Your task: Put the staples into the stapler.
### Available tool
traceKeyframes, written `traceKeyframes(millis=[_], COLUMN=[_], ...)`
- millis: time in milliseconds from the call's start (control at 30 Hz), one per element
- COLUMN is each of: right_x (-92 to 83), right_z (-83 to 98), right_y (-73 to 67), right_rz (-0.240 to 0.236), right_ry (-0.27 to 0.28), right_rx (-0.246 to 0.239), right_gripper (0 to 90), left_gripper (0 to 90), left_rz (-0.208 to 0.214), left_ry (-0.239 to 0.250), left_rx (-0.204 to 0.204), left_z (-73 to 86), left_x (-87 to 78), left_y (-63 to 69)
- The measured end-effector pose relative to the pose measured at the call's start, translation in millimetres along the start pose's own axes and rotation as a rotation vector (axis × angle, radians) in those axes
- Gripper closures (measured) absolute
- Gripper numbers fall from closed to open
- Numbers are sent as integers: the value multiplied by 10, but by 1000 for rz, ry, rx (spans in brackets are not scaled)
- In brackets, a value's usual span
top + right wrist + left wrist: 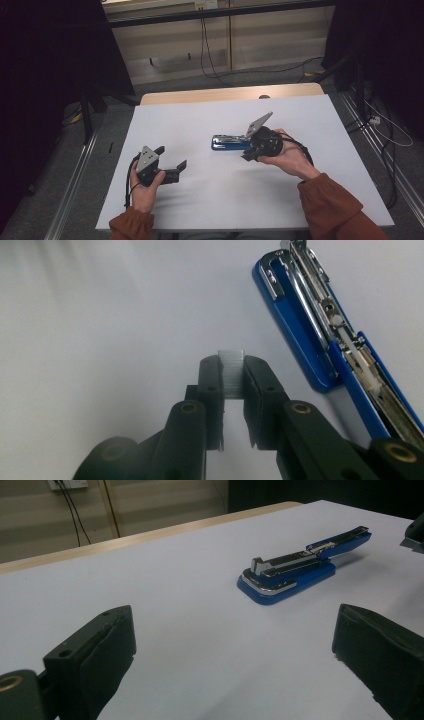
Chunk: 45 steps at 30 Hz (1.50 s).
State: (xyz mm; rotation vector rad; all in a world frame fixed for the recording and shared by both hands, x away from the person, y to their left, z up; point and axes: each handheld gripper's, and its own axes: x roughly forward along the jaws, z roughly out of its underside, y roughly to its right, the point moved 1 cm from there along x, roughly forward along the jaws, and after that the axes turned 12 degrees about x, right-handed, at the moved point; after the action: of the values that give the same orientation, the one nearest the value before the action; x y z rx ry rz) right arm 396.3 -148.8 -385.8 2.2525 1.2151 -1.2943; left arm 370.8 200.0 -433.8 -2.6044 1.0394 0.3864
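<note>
Right gripper view gives me the clearest read: my right tool (232,371) is clenched on a strip of staples (233,375), the silvery block pinched between the two pads and standing up past their tips. Just beside it, to the right in that view, the blue stapler (327,335) lies on the white table (100,340) with its top swung open and the metal loading channel exposed. From the high view, the stapler (230,143) sits near the middle of the table with the right tool (252,149) at its near end, tilted down toward it.

I judge this as the loading step: strip in hand, not yet in the channel. Next I need to line the strip up lengthwise with the channel and lower it in without crushing it.

My left tool (175,161) rests released, jaws wide apart and holding nothing, well clear to the left and aimed at the stapler (300,565); it could steady the base.
</note>
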Motion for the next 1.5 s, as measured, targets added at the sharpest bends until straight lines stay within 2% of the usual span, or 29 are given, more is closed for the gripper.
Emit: traceKeyframes(millis=[333,667,1300,1500], right_x=[-57,-70,50,97], right_z=[-176,-310,-567,-663], right_y=[33,56,191,220], right_rz=[6,16,11,21], right_ry=[41,46,51,35], right_rx=[-26,-36,-74,-88], right_gripper=[792,792,792,792], left_gripper=[39,39,39,39], left_rz=[0,-1,3,4], left_ry=[0,0,1,1], left_rx=[1,-1,-5,-4], left_z=[1,3,4,4], left_x=[-4,-7,-8,-8], left_y=[-3,-2,1,1])
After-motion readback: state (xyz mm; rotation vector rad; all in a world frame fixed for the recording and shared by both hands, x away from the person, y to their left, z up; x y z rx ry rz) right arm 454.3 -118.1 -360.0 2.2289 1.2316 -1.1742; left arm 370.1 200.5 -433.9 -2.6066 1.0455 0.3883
